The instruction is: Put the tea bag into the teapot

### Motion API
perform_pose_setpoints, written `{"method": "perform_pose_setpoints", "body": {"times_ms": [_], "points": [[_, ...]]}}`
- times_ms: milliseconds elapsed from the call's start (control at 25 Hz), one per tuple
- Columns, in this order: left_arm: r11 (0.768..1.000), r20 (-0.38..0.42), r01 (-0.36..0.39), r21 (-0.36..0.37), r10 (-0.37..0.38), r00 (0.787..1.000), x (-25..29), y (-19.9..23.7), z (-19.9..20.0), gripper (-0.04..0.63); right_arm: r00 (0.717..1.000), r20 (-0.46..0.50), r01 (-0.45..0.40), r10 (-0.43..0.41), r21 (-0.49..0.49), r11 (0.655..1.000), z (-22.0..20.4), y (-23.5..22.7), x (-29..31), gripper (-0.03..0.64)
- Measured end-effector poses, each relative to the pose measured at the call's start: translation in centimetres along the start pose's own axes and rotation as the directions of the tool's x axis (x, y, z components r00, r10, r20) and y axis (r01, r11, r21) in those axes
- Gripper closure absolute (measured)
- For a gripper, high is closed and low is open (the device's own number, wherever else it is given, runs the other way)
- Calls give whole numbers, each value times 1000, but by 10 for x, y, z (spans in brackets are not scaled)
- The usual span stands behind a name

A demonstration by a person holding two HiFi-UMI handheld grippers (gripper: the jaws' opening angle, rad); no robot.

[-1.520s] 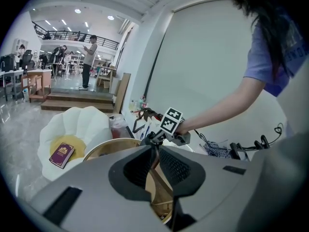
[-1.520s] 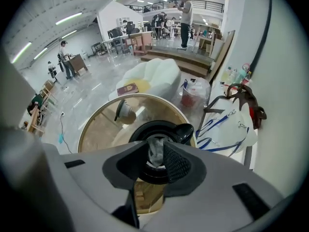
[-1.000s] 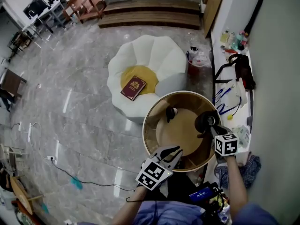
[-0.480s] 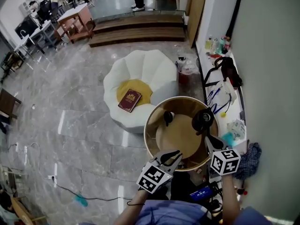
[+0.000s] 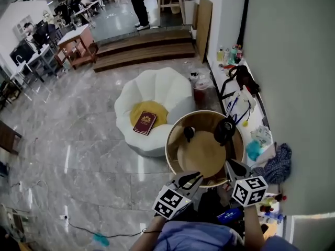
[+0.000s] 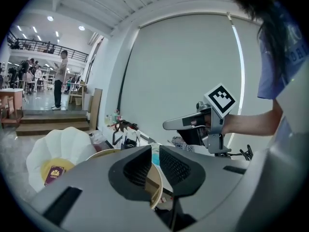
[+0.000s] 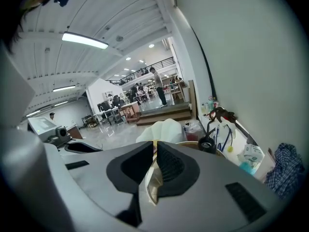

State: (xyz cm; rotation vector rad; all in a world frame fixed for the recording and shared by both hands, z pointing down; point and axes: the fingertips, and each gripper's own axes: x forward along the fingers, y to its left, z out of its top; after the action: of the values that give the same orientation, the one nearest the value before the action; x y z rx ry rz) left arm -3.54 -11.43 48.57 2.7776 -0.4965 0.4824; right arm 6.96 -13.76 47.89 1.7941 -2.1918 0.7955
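A black teapot (image 5: 225,129) stands at the far right of the round wooden table (image 5: 170,149); it also shows in the right gripper view (image 7: 207,144). My right gripper (image 5: 233,167) hovers over the table's near edge, short of the teapot. Its jaws are closing, and a pale tea bag (image 7: 152,182) with a yellow tag is pinched between them (image 7: 154,161). My left gripper (image 5: 191,179) is at the table's near rim with its jaws a little apart and nothing between them (image 6: 155,163). The right gripper (image 6: 169,125) also shows in the left gripper view.
A small black cup (image 5: 188,132) stands on the table's far left. Beyond the table sits a white petal-shaped seat (image 5: 157,88) with a red book (image 5: 144,123). A white ledge (image 5: 246,114) along the right wall carries bottles, a bag and cloths. Wooden steps (image 5: 141,54) lie further back.
Both grippers have drawn back toward me. The right one has left the teapot's side and now hangs at the table's near edge. The head view has tipped up and shows more of the room.
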Motion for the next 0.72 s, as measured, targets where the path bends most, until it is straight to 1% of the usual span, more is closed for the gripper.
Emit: {"method": "perform_pose_setpoints", "body": {"times_ms": [160, 320, 520, 720], "points": [[999, 11, 36, -33, -36, 999, -10, -14, -2, 552, 1000, 20, 24, -24, -8, 1000, -6, 15, -22, 581], [997, 9, 78, -19, -78, 997, -5, -29, -3, 551, 998, 32, 53, -53, -6, 999, -10, 12, -40, 581], [993, 5, 112, -20, -112, 994, 3, -42, -3, 552, 995, 18, 97, -97, -1, 995, -23, 2, -59, 581], [992, -9, 125, -12, -125, 992, 7, -59, -1, 551, 995, -3, 100, -100, -18, 995, -35, -1, -79, 581]]}}
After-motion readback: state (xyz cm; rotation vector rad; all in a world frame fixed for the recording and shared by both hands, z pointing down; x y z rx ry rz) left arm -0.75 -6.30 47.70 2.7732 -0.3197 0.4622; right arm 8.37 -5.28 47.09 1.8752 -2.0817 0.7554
